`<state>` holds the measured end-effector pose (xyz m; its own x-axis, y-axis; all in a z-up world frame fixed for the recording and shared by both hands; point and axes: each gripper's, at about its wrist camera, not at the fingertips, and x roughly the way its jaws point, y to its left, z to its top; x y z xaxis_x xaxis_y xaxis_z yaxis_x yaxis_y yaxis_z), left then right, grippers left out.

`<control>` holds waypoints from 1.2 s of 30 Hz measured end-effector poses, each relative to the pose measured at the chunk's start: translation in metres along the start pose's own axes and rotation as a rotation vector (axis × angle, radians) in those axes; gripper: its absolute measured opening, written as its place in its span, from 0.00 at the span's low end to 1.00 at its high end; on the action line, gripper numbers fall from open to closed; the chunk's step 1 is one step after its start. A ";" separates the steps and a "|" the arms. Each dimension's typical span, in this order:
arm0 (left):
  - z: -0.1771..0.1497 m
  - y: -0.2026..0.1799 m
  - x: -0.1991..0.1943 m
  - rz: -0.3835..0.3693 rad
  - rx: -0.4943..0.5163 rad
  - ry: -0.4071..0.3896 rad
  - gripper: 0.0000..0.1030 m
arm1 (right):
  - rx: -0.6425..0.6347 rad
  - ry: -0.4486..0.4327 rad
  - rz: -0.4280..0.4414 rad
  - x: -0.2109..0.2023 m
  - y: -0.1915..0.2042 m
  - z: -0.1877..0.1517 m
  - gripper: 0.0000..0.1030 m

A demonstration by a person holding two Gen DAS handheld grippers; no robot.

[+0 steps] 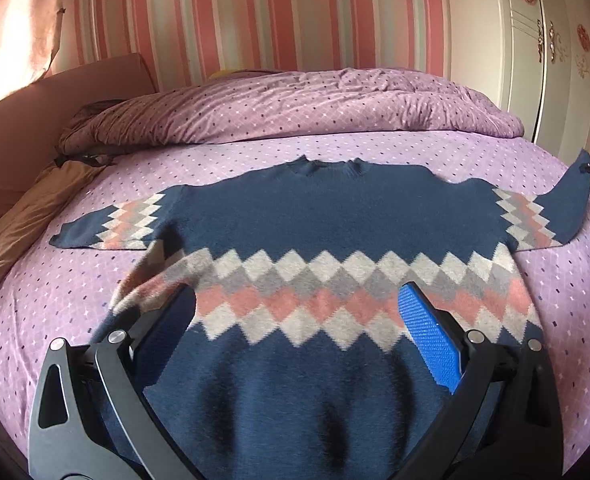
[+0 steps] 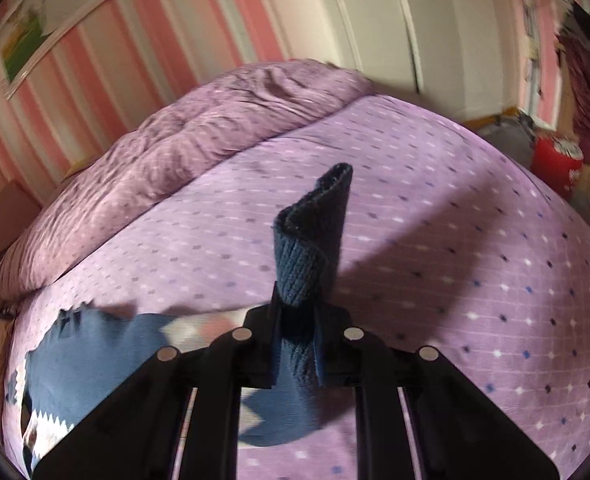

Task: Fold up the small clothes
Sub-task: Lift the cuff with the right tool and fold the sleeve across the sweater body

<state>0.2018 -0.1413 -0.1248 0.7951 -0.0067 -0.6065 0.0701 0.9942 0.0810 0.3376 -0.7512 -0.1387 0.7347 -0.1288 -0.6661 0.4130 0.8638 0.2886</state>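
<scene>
While spread flat on the purple dotted bed (image 1: 555, 320), filling the middle and bottom of the left view: navy sweater (image 1: 315, 220) with a band of white, grey and pink diamonds across the chest. Collar toward the top of the frame, hem toward the bottom edge. One sleeve flat at middle left, with the same diamond band.

Left claw (image 1: 298, 292) at the bottom of that view, above the lower part of the sweater. Two fingers wide apart, nothing pressed between them. Blue pad (image 1: 431, 336) clear on the finger at the right. Finger at the left partly hidden by a raised and blurred edge of the sweater; not possible to tell if touching.

Other sleeve (image 2: 315, 232) lifted off the bed at the far right edge of the left view. In the right view, centre of the frame: ribbed cuff standing up and curled, pinched between the fingers of the right claw (image 2: 297, 312). Fingers together, clamped on this cuff. Rest of the sweater at lower left of that frame, blurred, on the bed.

Rumpled purple quilt (image 1: 295, 108) along the far side of the bed. Brown pillow (image 1: 23, 220) at the left edge. Pink striped wall (image 1: 255, 20) across the top, white wardrobe (image 1: 495, 40) at upper right.
</scene>
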 end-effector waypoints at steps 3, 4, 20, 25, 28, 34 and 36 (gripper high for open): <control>0.003 0.020 -0.002 0.013 0.001 -0.013 0.97 | -0.034 -0.005 0.034 -0.005 0.040 0.000 0.13; 0.003 0.027 -0.003 0.017 -0.003 -0.016 0.97 | -0.048 -0.008 0.041 -0.006 0.058 -0.001 0.13; -0.004 0.154 -0.003 0.062 -0.082 -0.029 0.97 | -0.246 0.013 0.032 -0.009 0.281 -0.033 0.12; 0.003 0.182 0.004 0.067 -0.070 -0.063 0.97 | -0.294 0.010 0.023 -0.015 0.346 -0.043 0.12; 0.010 0.196 0.013 0.068 -0.071 -0.072 0.97 | -0.321 0.008 0.021 -0.016 0.377 -0.052 0.12; 0.030 0.220 0.036 0.054 -0.073 -0.076 0.97 | -0.366 0.012 0.026 -0.008 0.438 -0.077 0.12; 0.041 0.227 0.046 0.061 -0.068 -0.081 0.97 | -0.373 0.018 0.036 -0.006 0.451 -0.084 0.12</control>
<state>0.2793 0.0792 -0.1017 0.8429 0.0483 -0.5358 -0.0189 0.9980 0.0602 0.4744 -0.3196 -0.0629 0.7341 -0.0893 -0.6731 0.1600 0.9861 0.0437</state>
